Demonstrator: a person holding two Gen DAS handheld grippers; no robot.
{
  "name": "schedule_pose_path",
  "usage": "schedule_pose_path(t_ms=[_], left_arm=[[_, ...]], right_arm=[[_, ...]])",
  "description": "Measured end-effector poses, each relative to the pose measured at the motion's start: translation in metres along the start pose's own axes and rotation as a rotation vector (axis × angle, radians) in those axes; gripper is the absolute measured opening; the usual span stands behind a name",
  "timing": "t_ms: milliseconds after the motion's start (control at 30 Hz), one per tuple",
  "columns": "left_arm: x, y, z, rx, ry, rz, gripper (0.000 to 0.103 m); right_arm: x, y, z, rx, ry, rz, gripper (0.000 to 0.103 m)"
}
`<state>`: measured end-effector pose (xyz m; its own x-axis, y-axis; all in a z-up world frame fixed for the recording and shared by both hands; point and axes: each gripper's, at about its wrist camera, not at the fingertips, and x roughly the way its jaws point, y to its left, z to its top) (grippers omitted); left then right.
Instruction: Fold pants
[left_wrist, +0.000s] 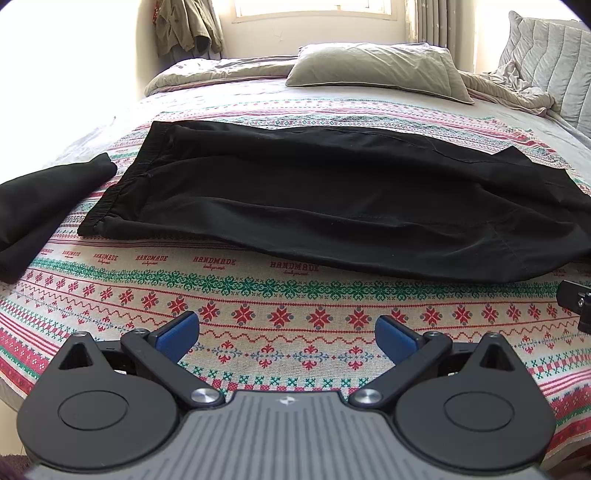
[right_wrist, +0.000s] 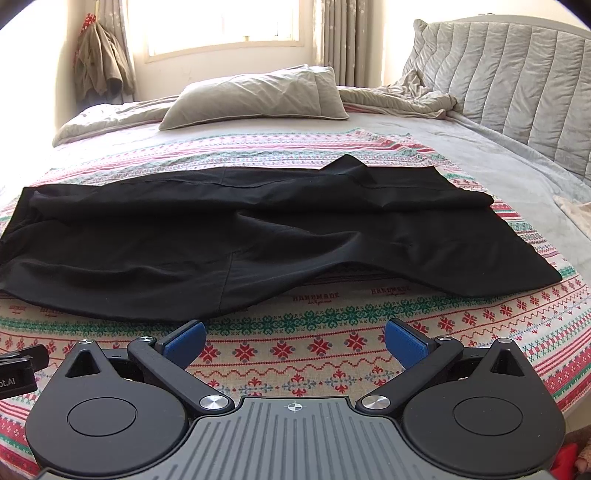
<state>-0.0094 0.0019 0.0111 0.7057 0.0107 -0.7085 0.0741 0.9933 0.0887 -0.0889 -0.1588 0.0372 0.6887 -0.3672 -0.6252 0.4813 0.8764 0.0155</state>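
Black pants (left_wrist: 314, 199) lie flat across the patterned blanket (left_wrist: 258, 295) on the bed, one leg folded over the other, waistband at the left and leg ends at the right. They also show in the right wrist view (right_wrist: 221, 243). My left gripper (left_wrist: 286, 334) is open and empty, hovering over the blanket just short of the pants' near edge. My right gripper (right_wrist: 295, 341) is open and empty, close to the near edge of the legs. The right gripper's side shows at the right edge of the left wrist view (left_wrist: 578, 299).
A folded black garment (left_wrist: 44, 210) lies on the blanket left of the pants. A grey pillow (left_wrist: 376, 68) and crumpled duvet (right_wrist: 399, 96) lie at the far side. A padded headboard (right_wrist: 517, 74) stands at right. Clothes (right_wrist: 98, 62) hang by the window.
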Motion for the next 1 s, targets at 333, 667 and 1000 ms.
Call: schedule_pose_path(t_ms=[333,667,1000], left_arm=[[-0.0015,-0.0004,-0.0007,-0.001,-0.002,0.000,0.103],[-0.0015,-0.0004,-0.0011,0.000,-0.002,0.000,0.103],[-0.0004,0.0013,-0.0005,-0.001,-0.006,0.011,0.103]], right_arm=[[0.0001,0.0001,-0.0002,-0.001,0.000,0.000,0.103],[0.0003,0.0002,0.0000,-0.002,0.000,-0.002,0.103],[0.0012,-0.0016,-0.0010,-0.003,0.001,-0.008,0.103]])
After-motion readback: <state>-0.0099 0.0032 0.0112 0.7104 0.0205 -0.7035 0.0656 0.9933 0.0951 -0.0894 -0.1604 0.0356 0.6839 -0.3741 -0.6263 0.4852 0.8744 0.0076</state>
